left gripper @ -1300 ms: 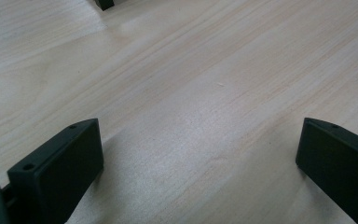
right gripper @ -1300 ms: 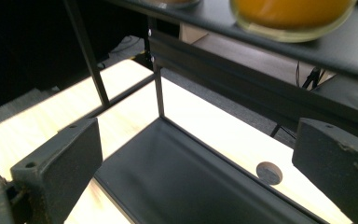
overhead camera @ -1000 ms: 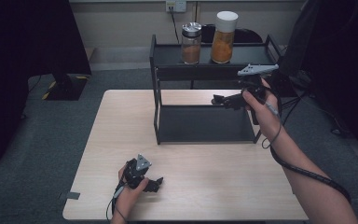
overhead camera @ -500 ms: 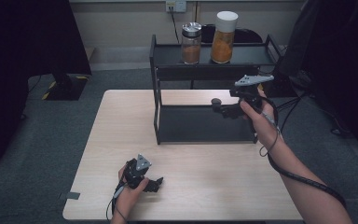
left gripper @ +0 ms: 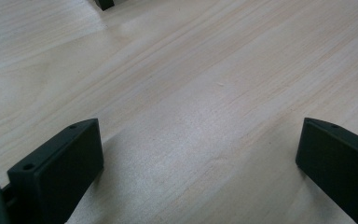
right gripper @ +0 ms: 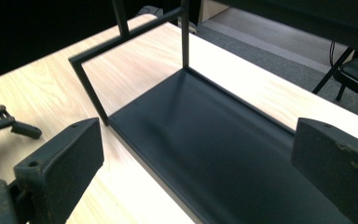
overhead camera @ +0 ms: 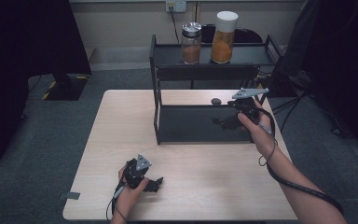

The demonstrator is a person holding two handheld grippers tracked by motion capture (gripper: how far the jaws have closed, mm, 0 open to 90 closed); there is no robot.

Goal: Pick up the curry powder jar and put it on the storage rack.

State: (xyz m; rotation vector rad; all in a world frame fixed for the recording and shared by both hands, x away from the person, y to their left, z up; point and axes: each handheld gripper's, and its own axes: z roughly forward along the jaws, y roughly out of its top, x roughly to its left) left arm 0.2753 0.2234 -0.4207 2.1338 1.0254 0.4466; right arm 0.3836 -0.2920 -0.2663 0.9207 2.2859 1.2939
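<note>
High view has the right gripper (overhead camera: pixel 224 122), jaws spread and empty, at the rack's (overhead camera: pixel 156 70) right end, where swinging could knock its frame; the left gripper (overhead camera: pixel 154 183) rests released near the table's (overhead camera: pixel 121 116) front edge.

Black metal rack (overhead camera: pixel 205 123), pale wood-grain table (overhead camera: pixel 121 135), orange-filled jars (overhead camera: pixel 223 37), black claws, grey carpet (overhead camera: pixel 42 135)

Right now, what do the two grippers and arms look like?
Both are black handheld units with blocky black jaws. The left gripper and the right gripper each carry a grey three-cornered plate on top and trail a black cable. Both forearms are bare, no sleeves in view.
</note>
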